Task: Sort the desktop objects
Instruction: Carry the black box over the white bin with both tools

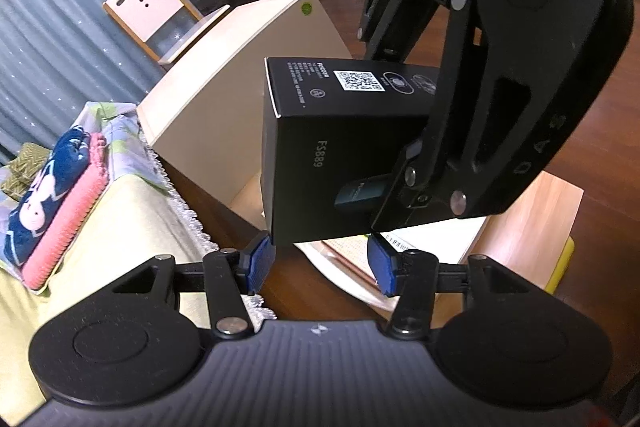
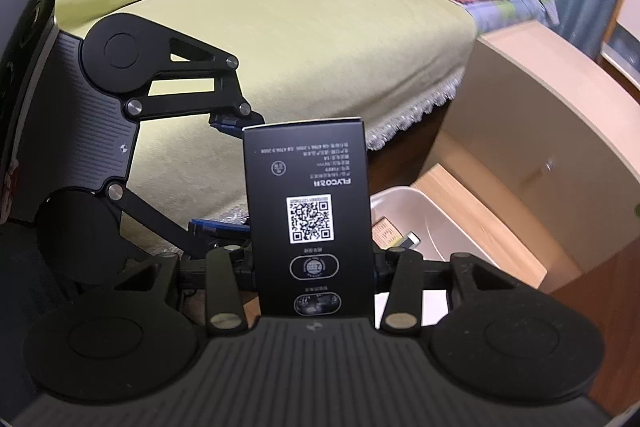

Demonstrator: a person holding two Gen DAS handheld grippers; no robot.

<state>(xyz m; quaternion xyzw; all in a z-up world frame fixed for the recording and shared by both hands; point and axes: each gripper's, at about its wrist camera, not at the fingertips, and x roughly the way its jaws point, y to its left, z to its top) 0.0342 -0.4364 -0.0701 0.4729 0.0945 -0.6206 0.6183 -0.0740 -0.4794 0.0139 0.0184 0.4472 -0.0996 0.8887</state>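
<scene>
right tongs (image 2: 314, 267) pinch black box (image 2: 310, 211); left tongs (image 1: 322, 263), spread, sit just below it.

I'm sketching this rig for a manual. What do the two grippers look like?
Both are matte black: ribbed body, round discs either side, slotted linkage arms with silver pivot pins. The left gripper has blue ribbed finger pads. The right gripper bears "DAS" lettering.

The box (image 2: 310, 215) hides the right gripper's (image 2: 314, 269) pads and most of the bin (image 2: 432, 223); its small print is unreadable.
</scene>
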